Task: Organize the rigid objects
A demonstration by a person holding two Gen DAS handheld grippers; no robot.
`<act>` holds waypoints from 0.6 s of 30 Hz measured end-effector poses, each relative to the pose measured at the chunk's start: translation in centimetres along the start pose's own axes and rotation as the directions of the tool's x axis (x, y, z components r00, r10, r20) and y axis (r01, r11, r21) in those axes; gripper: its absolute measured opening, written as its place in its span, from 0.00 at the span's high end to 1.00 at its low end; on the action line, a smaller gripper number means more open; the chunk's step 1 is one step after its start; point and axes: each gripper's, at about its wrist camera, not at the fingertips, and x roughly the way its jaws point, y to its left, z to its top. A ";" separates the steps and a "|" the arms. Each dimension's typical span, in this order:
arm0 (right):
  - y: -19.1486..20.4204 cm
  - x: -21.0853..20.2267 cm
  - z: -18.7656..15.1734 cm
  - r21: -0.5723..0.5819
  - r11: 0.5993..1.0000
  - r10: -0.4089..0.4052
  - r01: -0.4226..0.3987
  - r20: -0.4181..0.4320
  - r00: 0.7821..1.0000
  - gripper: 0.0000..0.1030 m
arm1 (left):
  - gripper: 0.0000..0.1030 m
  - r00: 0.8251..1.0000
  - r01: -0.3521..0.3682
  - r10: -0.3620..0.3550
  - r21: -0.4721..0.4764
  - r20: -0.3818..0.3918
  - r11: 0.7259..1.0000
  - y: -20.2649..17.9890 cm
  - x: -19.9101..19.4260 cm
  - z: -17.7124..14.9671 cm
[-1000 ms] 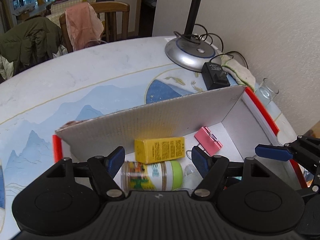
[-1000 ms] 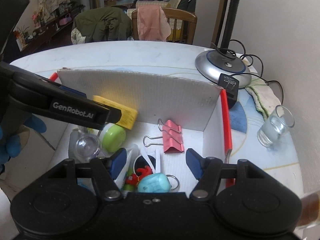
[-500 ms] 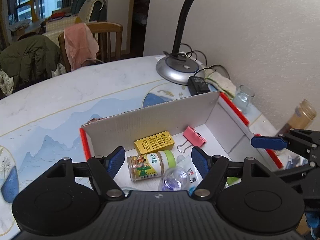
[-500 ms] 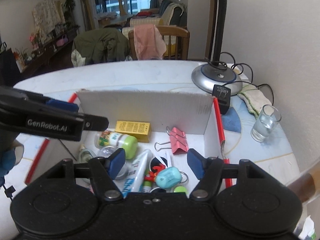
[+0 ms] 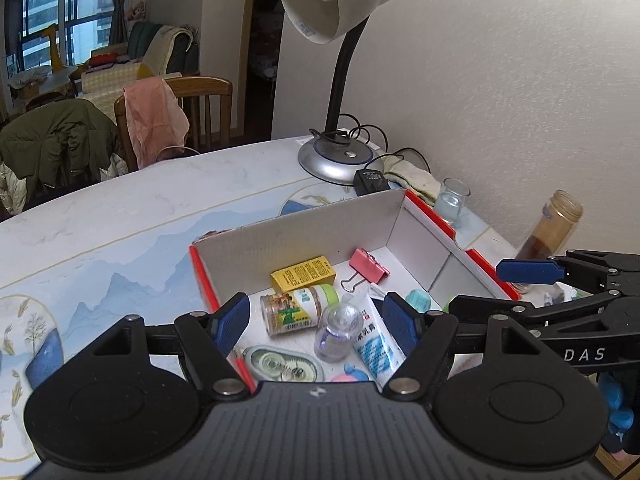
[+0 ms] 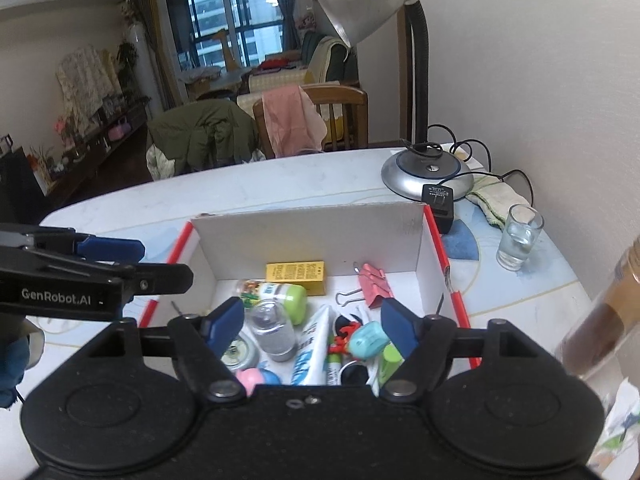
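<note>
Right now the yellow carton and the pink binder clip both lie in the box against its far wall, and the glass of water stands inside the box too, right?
Not quite. The glass stands outside the box, on the table beside its right wall; the right wrist view shows it. The yellow carton and the pink clip do lie in the box by its far wall.

Box (image 6: 308,228): matt white cardboard, red edges. Lamp base (image 6: 426,172): glossy metal. Tumbler (image 6: 518,236): clear glass. Chair (image 5: 208,100): wood. Tabletop (image 5: 120,220): smooth, printed.
</note>
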 end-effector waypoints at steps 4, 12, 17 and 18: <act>0.6 -1.0 -0.7 0.022 1.000 0.004 -0.005 0.017 1.000 0.22 | 0.20 0.999 -0.018 0.018 0.009 0.028 1.000 0.3 -1.8 -1.2; 1.9 -3.0 -1.5 0.046 0.999 -0.003 0.000 0.065 0.998 0.07 | 0.12 0.999 -0.021 0.021 -0.013 0.043 1.000 1.2 -4.5 -2.9; 2.1 -3.8 -1.9 0.082 0.997 -0.022 0.013 0.101 0.995 0.00 | 0.00 0.999 -0.004 0.005 -0.020 0.053 1.000 1.3 -5.7 -3.8; 2.1 -3.9 -1.9 0.091 0.996 -0.023 0.013 0.107 0.994 0.00 | 0.00 0.999 0.001 0.001 -0.023 0.053 1.000 1.4 -5.9 -3.9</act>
